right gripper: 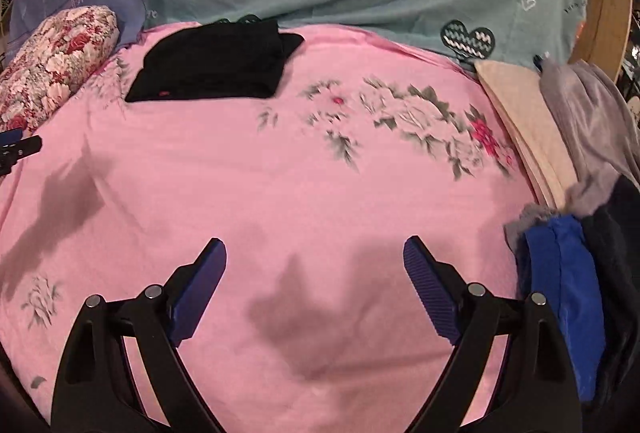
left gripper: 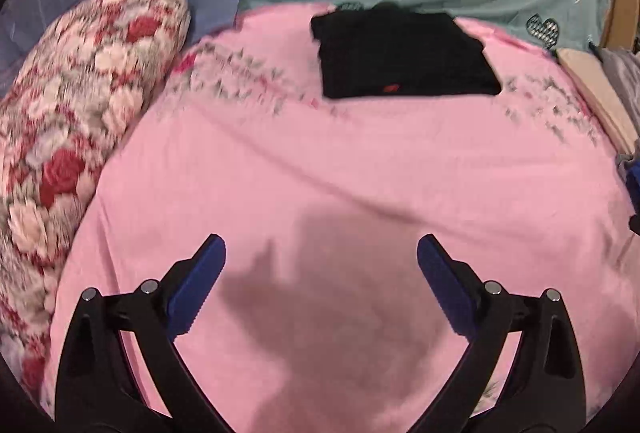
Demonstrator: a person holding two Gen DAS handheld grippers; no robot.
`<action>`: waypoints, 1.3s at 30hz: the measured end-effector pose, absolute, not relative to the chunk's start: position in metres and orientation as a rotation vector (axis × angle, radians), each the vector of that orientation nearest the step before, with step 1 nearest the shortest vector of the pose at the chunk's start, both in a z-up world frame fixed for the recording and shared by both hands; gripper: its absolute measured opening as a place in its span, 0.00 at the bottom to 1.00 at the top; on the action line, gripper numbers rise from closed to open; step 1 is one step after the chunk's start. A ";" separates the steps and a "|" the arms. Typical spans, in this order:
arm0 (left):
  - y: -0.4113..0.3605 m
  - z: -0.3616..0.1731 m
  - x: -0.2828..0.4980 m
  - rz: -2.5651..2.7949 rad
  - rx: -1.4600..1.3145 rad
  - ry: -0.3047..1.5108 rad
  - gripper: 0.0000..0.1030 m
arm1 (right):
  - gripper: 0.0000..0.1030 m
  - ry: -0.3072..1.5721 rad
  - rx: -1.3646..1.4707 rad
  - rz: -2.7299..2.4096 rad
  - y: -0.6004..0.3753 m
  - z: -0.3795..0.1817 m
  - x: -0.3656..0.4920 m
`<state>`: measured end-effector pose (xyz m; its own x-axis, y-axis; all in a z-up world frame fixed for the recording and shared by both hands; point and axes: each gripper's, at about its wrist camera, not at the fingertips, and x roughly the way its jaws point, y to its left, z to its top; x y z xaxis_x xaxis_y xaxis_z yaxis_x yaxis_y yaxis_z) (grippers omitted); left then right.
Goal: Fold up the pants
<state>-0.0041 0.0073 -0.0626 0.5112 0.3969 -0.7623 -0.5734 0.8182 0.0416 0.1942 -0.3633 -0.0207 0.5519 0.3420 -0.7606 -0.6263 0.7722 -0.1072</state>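
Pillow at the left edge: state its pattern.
Red and white roses on the pillow; left wrist view shows it best.

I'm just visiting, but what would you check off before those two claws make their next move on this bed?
1. Left claw open and empty: ok.
2. Right claw open and empty: ok.
3. Black pants folded and set at the far side of the pink sheet: ok.
4. Fold neat all round: cannot tell, far edge hidden.
5. Next garment within sight: ok, a clothes pile lies at the right edge.
6. Whether that pile holds pants: cannot tell.
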 end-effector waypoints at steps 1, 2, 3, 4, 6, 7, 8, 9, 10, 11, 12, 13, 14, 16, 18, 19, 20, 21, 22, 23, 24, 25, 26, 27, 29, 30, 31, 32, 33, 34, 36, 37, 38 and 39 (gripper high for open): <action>0.012 -0.068 -0.006 0.600 -0.245 0.867 0.95 | 0.88 0.830 -0.385 0.552 -0.375 -0.029 0.197; 0.016 -0.073 -0.008 0.614 -0.258 0.879 0.95 | 0.88 0.853 -0.381 0.523 -0.382 -0.034 0.201; 0.018 -0.076 -0.010 0.626 -0.265 0.886 0.95 | 0.88 0.874 -0.368 0.503 -0.389 -0.038 0.203; 0.020 -0.078 -0.012 0.627 -0.274 0.891 0.95 | 0.88 0.896 -0.343 0.482 -0.398 -0.041 0.207; 0.018 -0.081 -0.014 0.621 -0.281 0.893 0.95 | 0.88 0.917 -0.308 0.452 -0.407 -0.046 0.210; 0.016 -0.082 -0.014 0.624 -0.272 0.897 0.95 | 0.88 0.920 -0.282 0.443 -0.411 -0.048 0.210; 0.013 -0.083 -0.013 0.629 -0.256 0.903 0.95 | 0.88 0.928 -0.267 0.440 -0.413 -0.050 0.210; 0.010 -0.083 -0.011 0.629 -0.245 0.908 0.95 | 0.88 0.936 -0.263 0.442 -0.412 -0.051 0.209; 0.009 -0.083 -0.009 0.627 -0.238 0.911 0.95 | 0.88 0.942 -0.262 0.447 -0.410 -0.053 0.207; 0.005 -0.082 -0.007 0.626 -0.227 0.906 0.95 | 0.88 0.943 -0.268 0.453 -0.406 -0.054 0.205; 0.002 -0.079 -0.005 0.624 -0.216 0.901 0.95 | 0.88 0.941 -0.273 0.463 -0.402 -0.054 0.202; -0.002 -0.076 -0.004 0.623 -0.206 0.895 0.95 | 0.88 0.933 -0.276 0.475 -0.397 -0.051 0.199; -0.006 -0.073 -0.002 0.627 -0.191 0.882 0.95 | 0.88 0.919 -0.279 0.494 -0.391 -0.047 0.195; -0.012 -0.065 0.000 0.636 -0.167 0.861 0.95 | 0.88 0.889 -0.288 0.527 -0.378 -0.040 0.187; -0.014 -0.058 0.003 0.649 -0.146 0.842 0.95 | 0.88 0.870 -0.291 0.560 -0.366 -0.035 0.182; -0.015 -0.054 0.005 0.659 -0.137 0.829 0.95 | 0.88 0.859 -0.291 0.581 -0.356 -0.032 0.180; -0.015 -0.049 0.008 0.675 -0.124 0.811 0.95 | 0.88 0.853 -0.290 0.594 -0.347 -0.030 0.179; -0.015 -0.045 0.011 0.693 -0.113 0.799 0.95 | 0.88 0.849 -0.285 0.601 -0.341 -0.028 0.180; -0.015 -0.041 0.015 0.717 -0.099 0.784 0.96 | 0.88 0.840 -0.273 0.603 -0.332 -0.025 0.181; -0.015 -0.037 0.019 0.728 -0.091 0.775 0.97 | 0.88 0.821 -0.243 0.603 -0.317 -0.019 0.182; -0.016 -0.032 0.024 0.736 -0.081 0.762 0.98 | 0.89 0.809 -0.216 0.611 -0.307 -0.014 0.184; -0.018 -0.029 0.029 0.736 -0.073 0.751 0.98 | 0.92 0.797 -0.193 0.616 -0.299 -0.010 0.186; -0.021 -0.025 0.034 0.735 -0.067 0.743 0.98 | 0.93 0.778 -0.154 0.631 -0.283 -0.004 0.187; -0.023 -0.023 0.038 0.730 -0.062 0.737 0.98 | 0.93 0.770 -0.133 0.648 -0.274 0.000 0.188; -0.029 -0.018 0.044 0.713 -0.052 0.719 0.98 | 0.93 0.755 -0.101 0.689 -0.251 0.008 0.185; -0.031 -0.017 0.047 0.709 -0.049 0.711 0.98 | 0.93 0.744 -0.101 0.708 -0.244 0.012 0.182; -0.033 -0.015 0.050 0.705 -0.046 0.701 0.98 | 0.93 0.727 -0.109 0.723 -0.237 0.015 0.179; -0.034 -0.014 0.051 0.696 -0.047 0.694 0.98 | 0.93 0.699 -0.126 0.730 -0.230 0.019 0.174; -0.035 -0.013 0.055 0.683 -0.053 0.685 0.98 | 0.93 0.670 -0.140 0.731 -0.226 0.022 0.170; -0.036 -0.013 0.056 0.674 -0.060 0.682 0.98 | 0.93 0.650 -0.147 0.729 -0.225 0.024 0.168; -0.034 -0.012 0.062 0.658 -0.078 0.679 0.98 | 0.96 0.608 -0.160 0.714 -0.223 0.026 0.167; -0.032 -0.013 0.064 0.657 -0.083 0.675 0.98 | 0.97 0.591 -0.164 0.706 -0.223 0.026 0.168; -0.031 -0.013 0.067 0.657 -0.086 0.671 0.98 | 0.97 0.574 -0.165 0.698 -0.223 0.025 0.169; -0.029 -0.013 0.068 0.651 -0.094 0.672 0.98 | 0.97 0.562 -0.171 0.688 -0.223 0.023 0.172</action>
<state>0.0682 -0.0287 -0.0133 0.5937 0.5303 -0.6053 -0.5886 0.7991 0.1227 0.1720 -0.2229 0.0228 0.6316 0.5527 -0.5436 -0.6426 0.7655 0.0316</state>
